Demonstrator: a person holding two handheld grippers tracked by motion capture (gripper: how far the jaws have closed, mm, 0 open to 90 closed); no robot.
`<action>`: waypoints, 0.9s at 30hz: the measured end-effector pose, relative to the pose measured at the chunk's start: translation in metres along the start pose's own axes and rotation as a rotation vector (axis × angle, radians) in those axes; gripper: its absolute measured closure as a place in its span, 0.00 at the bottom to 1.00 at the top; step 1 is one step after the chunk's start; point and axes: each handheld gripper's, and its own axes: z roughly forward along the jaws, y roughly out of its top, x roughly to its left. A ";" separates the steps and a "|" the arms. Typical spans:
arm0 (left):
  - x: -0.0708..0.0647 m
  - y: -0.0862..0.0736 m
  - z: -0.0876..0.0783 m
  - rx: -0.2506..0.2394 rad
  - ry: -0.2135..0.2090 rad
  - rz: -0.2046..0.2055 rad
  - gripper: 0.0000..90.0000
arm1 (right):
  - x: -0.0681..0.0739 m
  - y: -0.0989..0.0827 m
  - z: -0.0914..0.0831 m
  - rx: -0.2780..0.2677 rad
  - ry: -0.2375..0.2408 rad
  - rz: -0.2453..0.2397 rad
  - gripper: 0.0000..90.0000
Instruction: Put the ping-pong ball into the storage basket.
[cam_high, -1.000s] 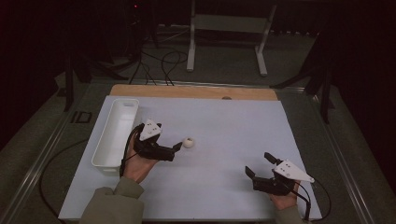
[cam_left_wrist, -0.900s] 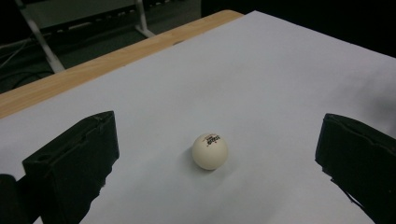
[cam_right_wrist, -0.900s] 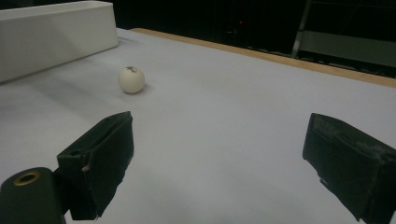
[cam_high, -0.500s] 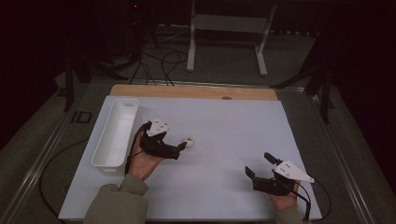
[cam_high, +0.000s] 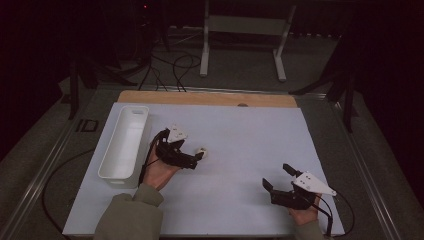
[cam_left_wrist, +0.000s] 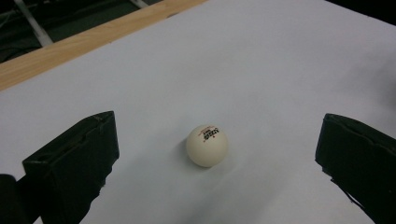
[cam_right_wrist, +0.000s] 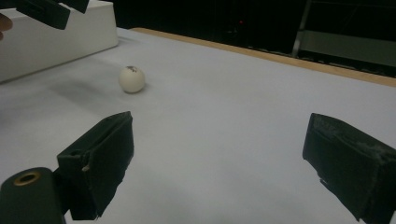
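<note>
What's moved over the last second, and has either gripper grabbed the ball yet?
The left gripper slid forward toward the ball, which now lies between its open jaws, not yet gripped. The ball, the white bin and the right gripper, open near the table's edge, stayed put.

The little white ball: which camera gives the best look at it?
The left gripper view does: the ball sits close and sharp between that gripper's open jaws, with red and dark print legible on top. In the right gripper view the ball is smaller and farther off. In the high view the ball is a tiny speck by the left gripper.
</note>
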 end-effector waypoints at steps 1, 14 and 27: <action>0.000 0.000 0.001 0.006 -0.001 -0.001 0.00 | 0.000 0.000 0.000 0.000 -0.001 0.001 0.10; 0.001 0.001 0.013 0.052 -0.015 -0.001 0.00 | 0.001 0.000 0.000 0.004 0.000 0.002 0.10; 0.003 -0.001 0.024 0.102 -0.022 -0.005 0.00 | 0.000 0.000 0.000 0.005 0.001 -0.003 0.10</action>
